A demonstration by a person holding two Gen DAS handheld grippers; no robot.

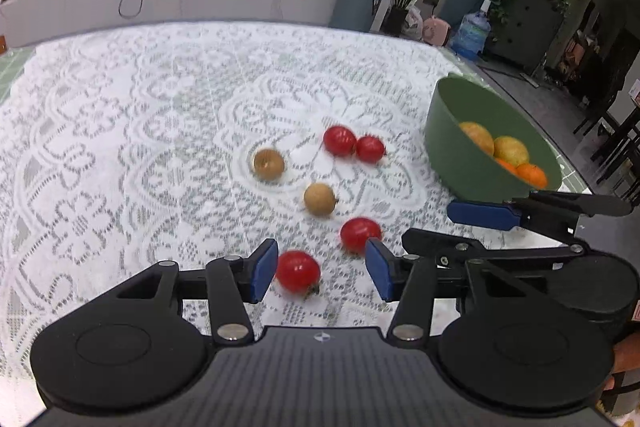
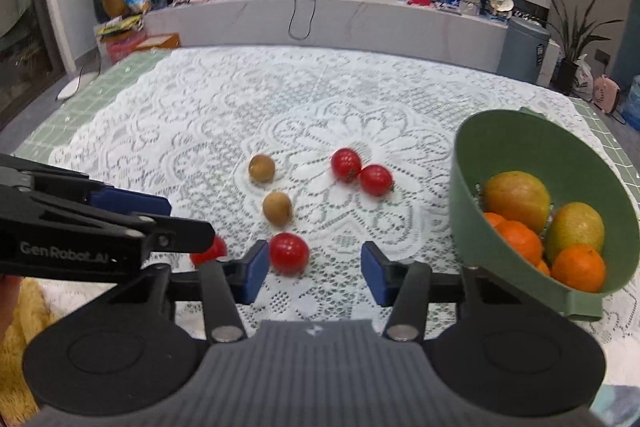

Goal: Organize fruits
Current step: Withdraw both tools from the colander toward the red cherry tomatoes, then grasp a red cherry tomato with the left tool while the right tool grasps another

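4 small round red tomatoes and 2 round brown fruits lie on the lace-covered desk. Left gripper and right gripper tilt down, fingers parted, empty. Green plastic bowl holds more fruit.

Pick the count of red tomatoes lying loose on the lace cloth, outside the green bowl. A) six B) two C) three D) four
D: four tomatoes lie on the cloth, a touching pair farther off and two nearer ones; the bowl holds only yellow and orange fruit.
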